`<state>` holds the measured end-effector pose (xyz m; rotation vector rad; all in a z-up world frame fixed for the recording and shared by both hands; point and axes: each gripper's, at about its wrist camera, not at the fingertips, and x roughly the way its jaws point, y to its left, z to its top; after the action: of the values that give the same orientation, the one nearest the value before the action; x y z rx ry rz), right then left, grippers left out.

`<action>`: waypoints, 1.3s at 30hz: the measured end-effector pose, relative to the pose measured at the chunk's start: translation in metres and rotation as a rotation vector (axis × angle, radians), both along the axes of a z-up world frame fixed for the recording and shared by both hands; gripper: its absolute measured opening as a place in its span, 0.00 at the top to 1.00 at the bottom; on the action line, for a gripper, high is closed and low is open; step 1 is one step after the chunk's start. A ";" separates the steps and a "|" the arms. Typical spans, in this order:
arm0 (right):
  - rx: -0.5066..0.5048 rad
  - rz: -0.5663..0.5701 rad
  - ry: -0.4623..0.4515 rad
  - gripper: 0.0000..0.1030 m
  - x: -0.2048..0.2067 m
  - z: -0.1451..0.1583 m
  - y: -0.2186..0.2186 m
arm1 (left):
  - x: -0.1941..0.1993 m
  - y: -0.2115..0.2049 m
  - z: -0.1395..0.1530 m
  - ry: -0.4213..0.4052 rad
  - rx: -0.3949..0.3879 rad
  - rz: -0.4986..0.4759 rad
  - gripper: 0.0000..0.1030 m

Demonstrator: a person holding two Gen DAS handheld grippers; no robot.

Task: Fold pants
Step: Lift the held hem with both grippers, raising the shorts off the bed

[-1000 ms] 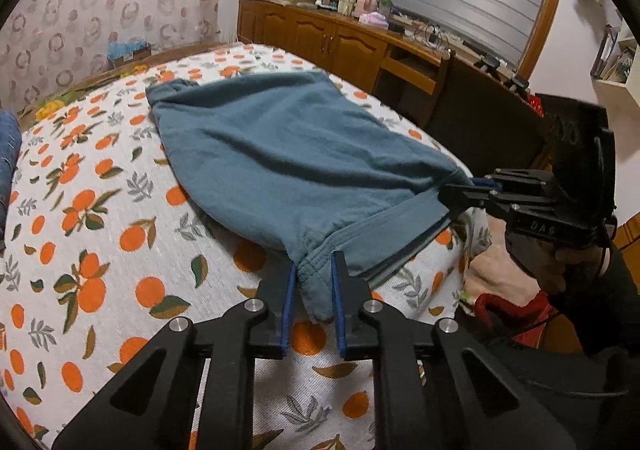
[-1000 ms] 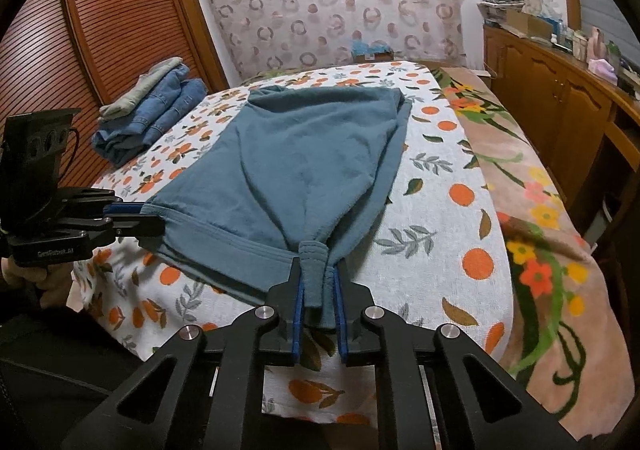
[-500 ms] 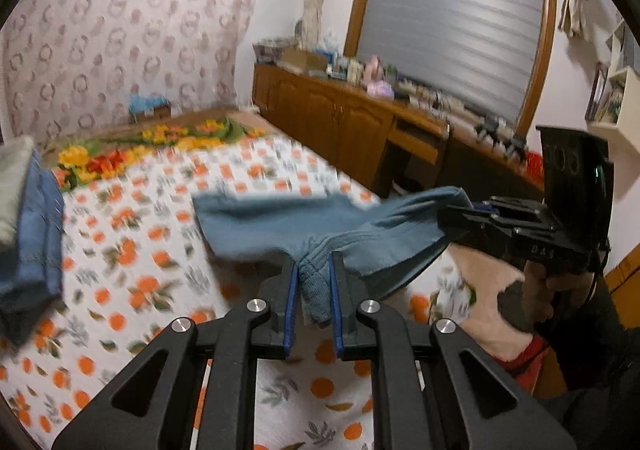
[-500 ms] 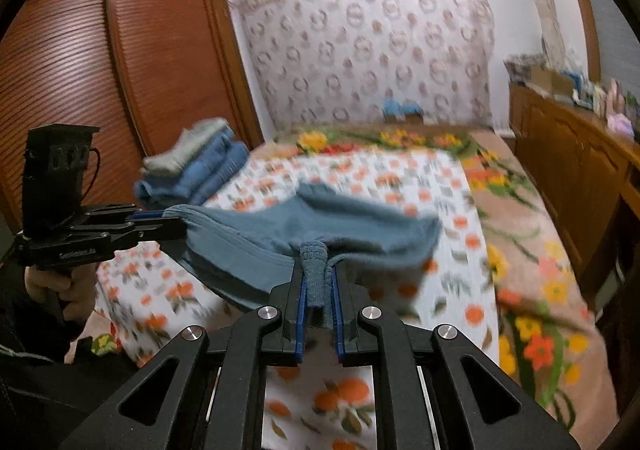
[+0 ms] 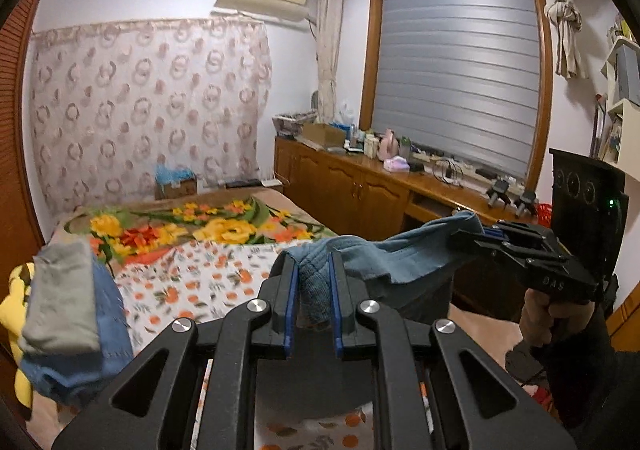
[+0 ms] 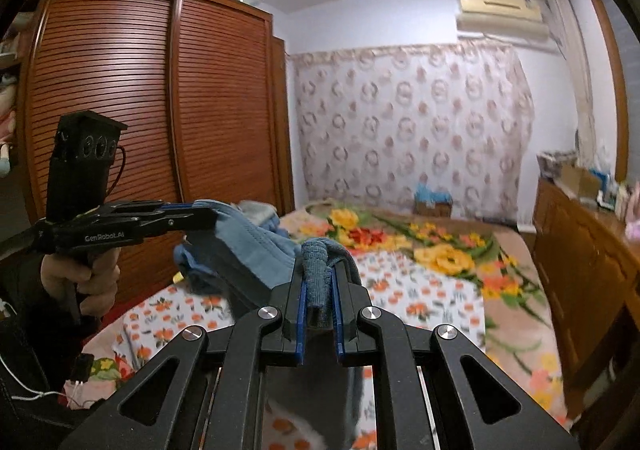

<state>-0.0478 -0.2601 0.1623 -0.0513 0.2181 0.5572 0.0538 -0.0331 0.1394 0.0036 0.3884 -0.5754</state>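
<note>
Pants (image 5: 400, 258) pinched in both tongs, lower part hidden, bed (image 6: 420, 290) blurred

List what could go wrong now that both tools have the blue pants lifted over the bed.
1. Each tool pinches only a small bunched bit of the pants: the left tool and the right tool could lose the fabric if it is tugged taut between them.
2. Most of the cloth hangs out of sight below the tools, so it may land creased on the bed.
3. A swinging leg might brush the folded stack beside it.
</note>
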 end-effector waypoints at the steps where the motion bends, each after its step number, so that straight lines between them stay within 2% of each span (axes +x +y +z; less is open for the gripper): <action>1: 0.000 0.005 -0.004 0.90 0.003 0.003 0.002 | 0.004 0.002 0.002 -0.002 -0.002 0.008 0.86; 5: -0.012 0.021 0.013 0.90 0.032 0.005 0.011 | 0.030 0.006 -0.003 -0.007 0.045 0.076 0.86; 9: -0.050 0.013 0.063 0.90 0.082 -0.003 0.018 | 0.077 0.013 -0.020 0.046 0.069 0.139 0.86; 11: -0.088 -0.008 0.086 0.90 0.113 -0.003 0.029 | 0.106 0.015 -0.020 0.041 0.098 0.186 0.86; 14: -0.138 -0.072 0.076 0.90 0.154 0.011 0.045 | 0.128 0.014 -0.007 0.012 0.122 0.228 0.86; 18: -0.105 -0.125 0.026 0.90 0.178 0.044 0.059 | 0.129 0.017 0.014 -0.045 0.122 0.257 0.86; 20: -0.089 -0.122 0.046 0.90 0.182 0.047 0.060 | 0.122 0.018 0.003 -0.026 0.148 0.259 0.86; 23: -0.114 -0.092 0.083 0.90 0.174 0.022 0.065 | 0.115 0.021 -0.030 0.039 0.172 0.246 0.86; 27: -0.127 -0.023 0.220 0.90 0.163 -0.034 0.069 | 0.091 0.022 -0.101 0.156 0.220 0.220 0.86; 30: -0.162 0.016 0.290 0.90 0.150 -0.073 0.078 | 0.073 0.022 -0.136 0.236 0.218 0.193 0.86; 33: -0.154 0.047 0.352 0.90 0.142 -0.094 0.079 | 0.056 0.023 -0.149 0.260 0.206 0.177 0.86; 39: -0.121 0.064 0.381 0.90 0.125 -0.110 0.064 | 0.031 0.024 -0.154 0.277 0.195 0.159 0.86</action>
<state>0.0768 -0.1956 0.0527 -0.0694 0.6227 0.6150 0.0843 -0.0095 -0.0150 0.0800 0.7069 -0.3797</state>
